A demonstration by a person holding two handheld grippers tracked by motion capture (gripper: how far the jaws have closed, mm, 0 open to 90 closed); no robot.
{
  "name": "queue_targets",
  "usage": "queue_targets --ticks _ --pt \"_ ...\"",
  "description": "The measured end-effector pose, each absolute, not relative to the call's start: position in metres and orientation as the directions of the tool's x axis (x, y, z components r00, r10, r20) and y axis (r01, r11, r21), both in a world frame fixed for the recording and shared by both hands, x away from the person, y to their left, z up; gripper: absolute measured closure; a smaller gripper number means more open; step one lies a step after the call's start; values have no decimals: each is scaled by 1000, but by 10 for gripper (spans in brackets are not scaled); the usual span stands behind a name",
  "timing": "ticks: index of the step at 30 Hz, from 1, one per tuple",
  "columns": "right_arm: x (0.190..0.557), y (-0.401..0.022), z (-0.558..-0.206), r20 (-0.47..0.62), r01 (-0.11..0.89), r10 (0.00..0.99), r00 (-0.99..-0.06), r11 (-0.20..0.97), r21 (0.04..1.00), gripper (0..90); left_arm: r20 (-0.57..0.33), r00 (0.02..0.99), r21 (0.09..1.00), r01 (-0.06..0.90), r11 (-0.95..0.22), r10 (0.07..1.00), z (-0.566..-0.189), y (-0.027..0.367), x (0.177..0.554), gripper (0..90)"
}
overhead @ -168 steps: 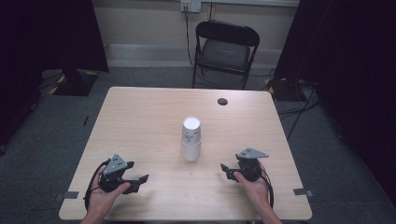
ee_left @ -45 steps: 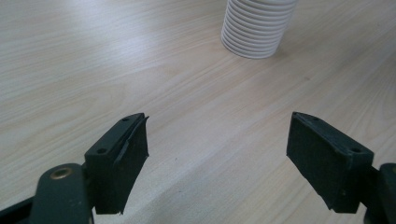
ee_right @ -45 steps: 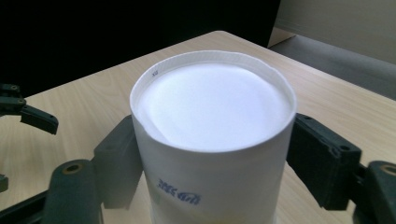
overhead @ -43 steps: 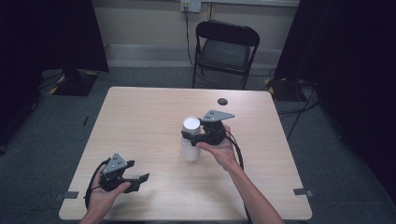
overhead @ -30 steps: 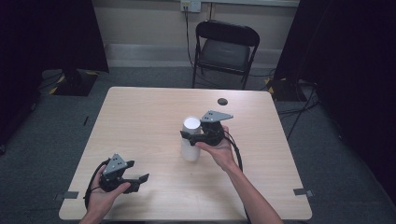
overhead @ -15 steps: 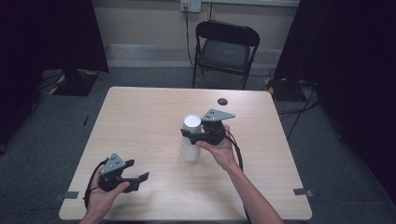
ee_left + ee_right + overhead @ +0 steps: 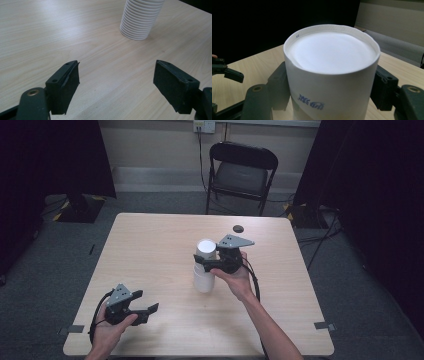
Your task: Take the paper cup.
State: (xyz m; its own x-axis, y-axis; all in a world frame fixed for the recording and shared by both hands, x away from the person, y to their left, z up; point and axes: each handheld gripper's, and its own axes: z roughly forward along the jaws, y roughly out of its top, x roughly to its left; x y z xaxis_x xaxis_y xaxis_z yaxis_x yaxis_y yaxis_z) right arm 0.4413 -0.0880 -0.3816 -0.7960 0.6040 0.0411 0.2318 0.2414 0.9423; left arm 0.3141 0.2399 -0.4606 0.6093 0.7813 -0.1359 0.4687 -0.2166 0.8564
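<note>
A stack of white ribbed paper cups [image 7: 203, 281] stands upside down at the middle of the table; in the left gripper view the stack [image 7: 140, 20] is ahead and to the right. My right gripper [image 7: 205, 263] is shut on the top cup [image 7: 206, 247], one jaw on each side of its wall. Close up, the top cup [image 7: 329, 75] shows its white base upward and blue print on its side, held in my right gripper [image 7: 332, 87]. My left gripper [image 7: 146, 310] rests at the table's front left; the left gripper [image 7: 116, 75] stands open over bare wood.
The light wooden table [image 7: 150, 245] carries a small dark round object [image 7: 238, 228] near its far edge. A black folding chair [image 7: 242, 167] stands behind the table. Dark curtains hang at both sides.
The right gripper has come from the front right of the table to the cup stack and closed on the top cup. Over the last second it has barely shifted. The left gripper has stayed put.
</note>
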Motion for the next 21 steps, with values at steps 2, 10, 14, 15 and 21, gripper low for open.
queue_targets --ticks 2,10,14,15,21 --pt "441 -88 -381 41 231 606 -795 239 943 299 -138 607 856 471 -215 782 -461 240 314 206" --pt "443 -89 -373 47 220 601 -798 219 951 297 -163 609 860 473 -190 776 -460 240 314 206" --pt "444 -89 -371 42 218 601 -798 223 950 298 -159 610 862 469 -192 776 -461 240 314 207" --pt "445 -89 -369 44 218 601 -798 219 951 298 -159 609 861 471 -193 777 -461 240 314 207" --pt "445 -87 -365 47 214 596 -802 213 953 297 -126 611 861 458 -219 782 -461 240 314 224"
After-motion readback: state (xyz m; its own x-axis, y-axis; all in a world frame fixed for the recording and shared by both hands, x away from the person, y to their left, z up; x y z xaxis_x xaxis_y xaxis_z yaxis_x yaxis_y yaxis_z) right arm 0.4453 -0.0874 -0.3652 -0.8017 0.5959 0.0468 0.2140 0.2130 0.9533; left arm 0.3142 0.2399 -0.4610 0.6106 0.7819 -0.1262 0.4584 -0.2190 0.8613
